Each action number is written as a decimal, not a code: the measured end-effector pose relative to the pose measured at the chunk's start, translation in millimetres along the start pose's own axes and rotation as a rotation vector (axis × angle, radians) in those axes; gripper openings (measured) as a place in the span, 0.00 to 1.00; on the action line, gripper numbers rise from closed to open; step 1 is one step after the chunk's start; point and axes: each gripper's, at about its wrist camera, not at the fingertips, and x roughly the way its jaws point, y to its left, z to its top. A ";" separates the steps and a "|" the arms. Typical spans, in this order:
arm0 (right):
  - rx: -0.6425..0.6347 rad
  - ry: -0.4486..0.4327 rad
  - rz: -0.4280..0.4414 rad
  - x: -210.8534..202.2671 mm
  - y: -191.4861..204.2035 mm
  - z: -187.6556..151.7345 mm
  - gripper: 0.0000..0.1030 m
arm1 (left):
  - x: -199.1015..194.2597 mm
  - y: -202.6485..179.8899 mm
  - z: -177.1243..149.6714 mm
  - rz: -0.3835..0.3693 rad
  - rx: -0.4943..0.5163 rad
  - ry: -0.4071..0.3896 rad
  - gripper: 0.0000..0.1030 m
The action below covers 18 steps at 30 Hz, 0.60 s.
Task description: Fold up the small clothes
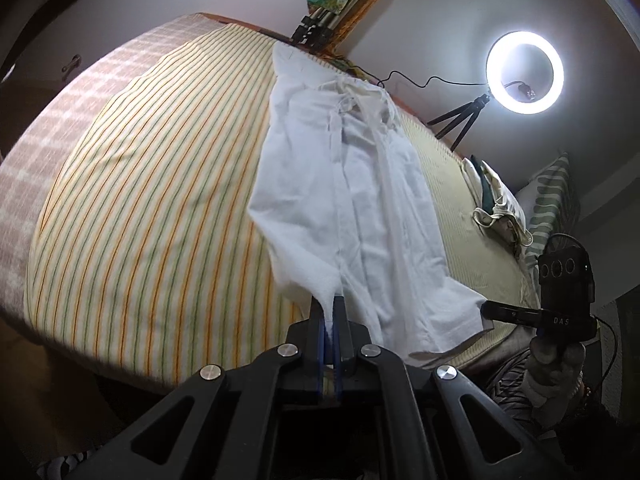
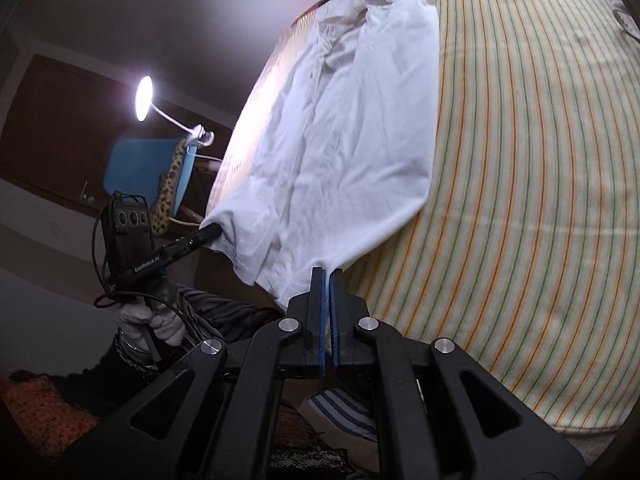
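White garment (image 1: pixel 352 208) between "DAS" right gripper (image 1: pixel 486 309) and "GenRobot.AI" left gripper (image 2: pixel 214 231)

Spread lengthwise on the striped bed sheet (image 1: pixel 140 184): a white cotton garment (image 1: pixel 344 208), near corners pinched in left gripper (image 1: pixel 330 308) and right gripper (image 2: pixel 328 276); ring lamp on tripod (image 1: pixel 525 72) behind bed.

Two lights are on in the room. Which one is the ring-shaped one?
The ring light on a black tripod beyond the bed's far side, in the left wrist view. The other, a desk lamp in the right wrist view, is a solid disc on a white neck.
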 end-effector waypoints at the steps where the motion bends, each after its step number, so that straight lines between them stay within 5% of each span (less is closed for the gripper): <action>1: 0.010 -0.011 0.005 -1.9 -0.4 5.6 0.03 | 1.1 -1.7 3.8 -0.001 0.005 0.001 0.00; 18: 0.093 -0.126 -0.035 -5.2 -27.7 97.6 0.03 | 47.8 -0.5 108.6 0.073 0.028 0.006 0.00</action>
